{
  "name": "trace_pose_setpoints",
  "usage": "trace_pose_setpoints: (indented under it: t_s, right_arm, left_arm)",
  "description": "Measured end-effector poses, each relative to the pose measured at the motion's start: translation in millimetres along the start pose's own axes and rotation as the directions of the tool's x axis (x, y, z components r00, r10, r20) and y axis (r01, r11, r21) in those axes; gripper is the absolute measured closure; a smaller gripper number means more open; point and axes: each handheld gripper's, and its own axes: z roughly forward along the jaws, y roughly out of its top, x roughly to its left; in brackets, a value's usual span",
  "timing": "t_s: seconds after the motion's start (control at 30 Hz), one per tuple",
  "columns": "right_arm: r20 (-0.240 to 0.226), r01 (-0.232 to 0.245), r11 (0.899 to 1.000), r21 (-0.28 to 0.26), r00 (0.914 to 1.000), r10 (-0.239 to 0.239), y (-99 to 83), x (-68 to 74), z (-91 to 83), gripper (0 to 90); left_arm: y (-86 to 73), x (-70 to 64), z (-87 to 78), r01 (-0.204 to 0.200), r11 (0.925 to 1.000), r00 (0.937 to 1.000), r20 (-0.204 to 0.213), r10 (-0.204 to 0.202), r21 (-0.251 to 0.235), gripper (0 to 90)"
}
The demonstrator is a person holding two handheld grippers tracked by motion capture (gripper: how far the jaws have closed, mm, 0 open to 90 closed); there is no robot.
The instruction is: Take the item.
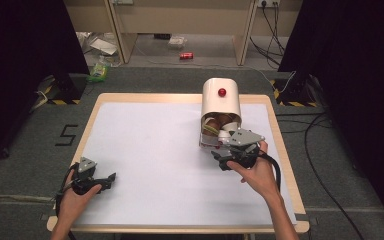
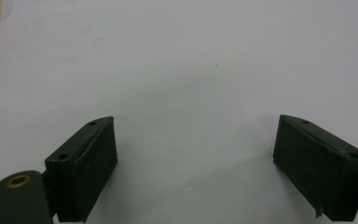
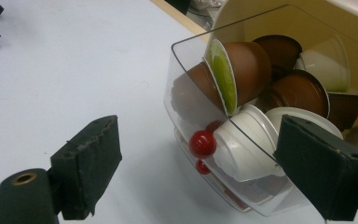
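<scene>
Coffee pods (image 3: 242,70) sit piled in a clear drawer (image 3: 186,60) that hangs open at the front of a cream box (image 1: 221,102). Most of the pods are brown, and some are white. One brown pod has a green lid (image 3: 223,77) and leans against the clear wall. A white pod (image 3: 242,142) lies low at the front of the pile. A small red knob (image 3: 202,143) sticks out on the front of the drawer. The box has a red button (image 1: 222,92) on top. It stands on the far right part of the table (image 1: 180,97), on the white sheet (image 1: 155,150) that covers the top.

The right gripper (image 1: 228,159) is just in front of the drawer, held in the person's right hand (image 1: 257,172). Its jaws are wide apart and have hold of nothing. In the right gripper view, one jaw is over the white sheet and the other is close by the drawer, but I cannot tell if it touches.

The left gripper (image 1: 109,180) is at the near left of the table, well apart from the box, in the left hand (image 1: 75,197). Its jaws are spread wide too, with only bare white sheet between them.

On the floor past the table lie a red can (image 1: 186,56) and a green packet (image 1: 99,71).
</scene>
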Motion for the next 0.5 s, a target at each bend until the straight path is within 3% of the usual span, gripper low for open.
trace_pose_setpoints:
  t_s: [0.5]
  right_arm:
    - [-0.021,0.010,1.000,0.002,0.9997,-0.010,-6.9,10.0,-9.4,15.3]
  left_arm:
    - [-0.1,-0.5,-0.1,-0.003,1.0000,1.0000,-0.003,0.003,-0.002,12.8]
